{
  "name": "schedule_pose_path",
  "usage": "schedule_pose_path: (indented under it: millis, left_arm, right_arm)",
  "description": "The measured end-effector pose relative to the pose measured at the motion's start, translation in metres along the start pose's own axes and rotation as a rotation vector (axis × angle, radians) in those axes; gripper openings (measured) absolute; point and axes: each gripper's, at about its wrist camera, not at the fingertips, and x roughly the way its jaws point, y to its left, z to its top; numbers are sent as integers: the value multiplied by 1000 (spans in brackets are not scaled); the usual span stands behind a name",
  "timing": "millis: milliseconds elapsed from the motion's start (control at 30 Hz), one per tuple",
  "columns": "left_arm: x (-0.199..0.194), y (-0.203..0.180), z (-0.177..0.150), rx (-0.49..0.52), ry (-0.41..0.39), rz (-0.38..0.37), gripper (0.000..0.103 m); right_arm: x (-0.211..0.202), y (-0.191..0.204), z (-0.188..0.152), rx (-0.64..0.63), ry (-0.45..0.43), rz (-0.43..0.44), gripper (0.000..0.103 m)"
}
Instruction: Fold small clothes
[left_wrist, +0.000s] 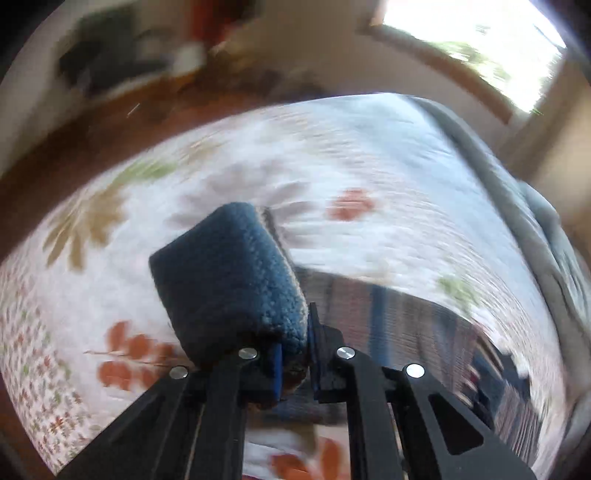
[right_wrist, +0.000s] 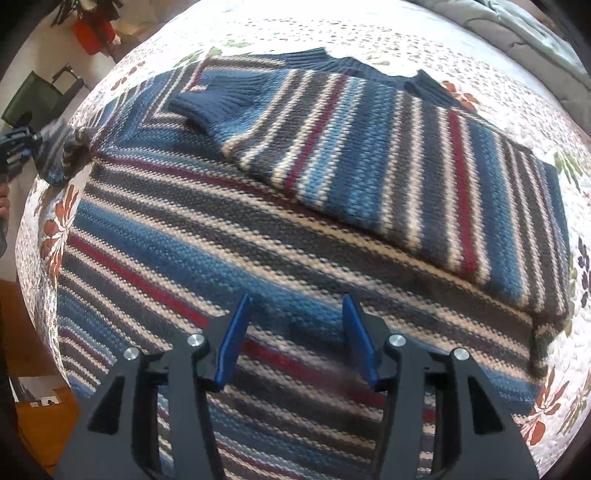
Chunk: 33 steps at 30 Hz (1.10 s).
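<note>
A knitted sweater (right_wrist: 280, 229) with blue, grey, cream and red stripes lies spread on the flowered bedspread (right_wrist: 388, 40). One sleeve (right_wrist: 332, 140) is folded across its body, with the dark blue cuff (right_wrist: 199, 103) toward the left. My left gripper (left_wrist: 295, 354) is shut on the other sleeve's dark blue cuff (left_wrist: 229, 273) and holds it above the bed. In the right wrist view that held cuff (right_wrist: 59, 155) is blurred at the far left edge. My right gripper (right_wrist: 295, 306) stands open just over the sweater's lower body, with nothing between its blue pads (right_wrist: 232, 339).
A grey blanket (right_wrist: 517, 29) lies along the bed's far right side. The bed's left edge drops to a wooden floor (right_wrist: 33, 424), where a green bag (right_wrist: 37, 99) and a red object (right_wrist: 92, 33) stand. A bright window (left_wrist: 480, 44) is beyond the bed.
</note>
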Motion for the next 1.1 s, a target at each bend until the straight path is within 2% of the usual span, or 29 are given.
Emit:
schedule_pose_path:
  millis: [167,233,300,367,433,467,567,633,733,800,900,933,1000,1100]
  left_arm:
    - [-12,-102,-35,267,-2,-104,11]
    - [-12,-139,-54,350,21,-157,11]
    - [-10,-173,-76,425,85,-235,13]
    - [-7,-196,-96,485,150,-290,23]
    - [-7,-210,-113,527,206,-367,48]
    - [-10,-214,-120,543,226,-415,53]
    - [-32,-214,-132,578,220,-500,67]
    - [-50,-202,-128,573,190,-542,76]
    - [-56,-173,-110,520,150,-479,77]
    - [-45,-150,-96,446,148,-369,77]
    - [-19,-124,-84,365,175,-150,76]
    - [-12,-117,-82,351,184,-112,76]
    - [-2,-102,-83,307,221,-76,76]
    - [7,-95,-86,261,261,-95,76]
  right_arm:
    - [-7,-17,-11,24,-7,6,53]
    - [-7,-23,-14,36,-8,6,53]
    - [-7,-29,-16,47,-6,10,53]
    - [-5,-33,-17,58,-5,10,53]
    - [-7,-38,-19,68,-3,13,53]
    - [-8,-41,-21,72,-3,15,54]
    - [-16,-49,-28,74,-7,12,54]
    - [-21,-51,-30,71,-12,10,54]
    - [-29,-46,-23,67,-31,35,54]
    - [-33,-39,-13,66,-40,77,54]
    - [-31,-23,4,59,-25,136,56]
    - [-27,-13,12,59,-13,157,56]
    - [-21,0,25,59,8,203,56]
    - [-3,17,53,61,45,215,56]
